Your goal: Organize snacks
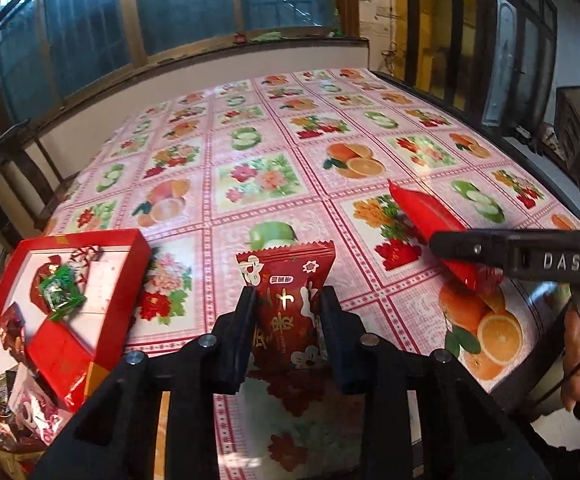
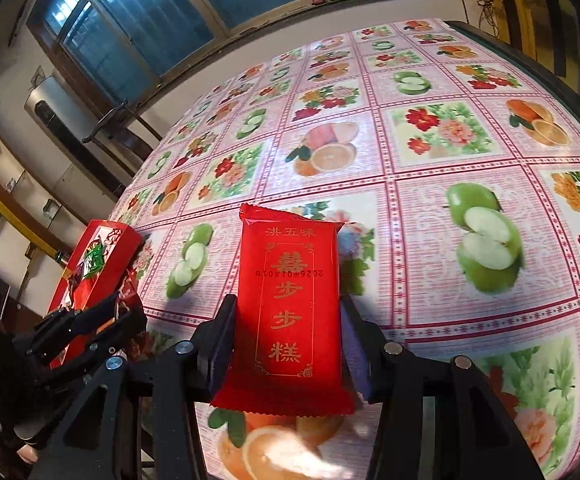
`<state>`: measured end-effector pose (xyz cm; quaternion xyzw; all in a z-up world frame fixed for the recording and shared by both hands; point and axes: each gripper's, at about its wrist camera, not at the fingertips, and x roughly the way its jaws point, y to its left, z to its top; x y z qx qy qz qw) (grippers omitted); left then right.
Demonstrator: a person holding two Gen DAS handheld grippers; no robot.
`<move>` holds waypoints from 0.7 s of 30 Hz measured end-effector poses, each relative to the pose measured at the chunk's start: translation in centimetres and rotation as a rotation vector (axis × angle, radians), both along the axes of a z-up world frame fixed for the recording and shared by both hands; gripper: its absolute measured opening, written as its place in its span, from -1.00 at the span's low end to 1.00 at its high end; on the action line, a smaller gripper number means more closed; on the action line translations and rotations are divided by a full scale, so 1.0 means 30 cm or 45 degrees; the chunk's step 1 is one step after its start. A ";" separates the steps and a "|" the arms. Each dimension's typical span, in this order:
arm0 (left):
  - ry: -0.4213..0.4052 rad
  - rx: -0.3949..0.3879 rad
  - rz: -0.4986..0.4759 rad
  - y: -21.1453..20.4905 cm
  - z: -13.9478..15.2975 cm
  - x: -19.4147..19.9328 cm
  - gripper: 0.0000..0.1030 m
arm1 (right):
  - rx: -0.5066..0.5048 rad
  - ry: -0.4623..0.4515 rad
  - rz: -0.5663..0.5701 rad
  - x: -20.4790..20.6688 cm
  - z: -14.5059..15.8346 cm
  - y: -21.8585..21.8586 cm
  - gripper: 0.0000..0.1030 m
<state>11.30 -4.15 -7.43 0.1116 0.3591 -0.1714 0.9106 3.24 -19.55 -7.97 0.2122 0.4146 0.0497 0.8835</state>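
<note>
In the left wrist view, the left tongs sit at the lower centre of the frame, clamped on a dark red snack packet with white figures printed on it; the pads press its two long sides and its crimped top edge stands upright above the fingers. At the lower left of that frame lies an open red box with a white floor, holding a green-wrapped sweet and a flat red packet, with more wrapped snacks heaped just below it at the frame's bottom left corner. The counter wears a glossy pink cloth printed with squares of oranges, green apples and flowers. In the right wrist view, the right tongs at the lower centre are clamped on a bright red cake packet with gold characters, held upright and gripped along both long edges, above the cloth. The same packet shows at the right of the left wrist view, tilted, beneath a black finger marked DAS. A person's fingers curl at the right edge there.
</note>
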 end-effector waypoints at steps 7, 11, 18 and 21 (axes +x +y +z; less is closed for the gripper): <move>-0.083 -0.008 0.228 0.161 0.103 0.035 -0.92 | -0.044 -0.038 0.130 0.083 0.057 0.186 0.03; -0.097 -0.024 0.305 0.243 0.121 0.058 -0.92 | -0.060 -0.059 0.211 0.137 0.079 0.308 0.03; -0.003 -0.026 0.254 0.294 0.078 0.096 -0.52 | -0.130 -0.093 0.162 0.159 0.094 0.333 0.03; 0.001 0.015 0.129 0.272 0.056 0.102 0.10 | -0.143 -0.084 0.111 0.142 0.080 0.269 0.03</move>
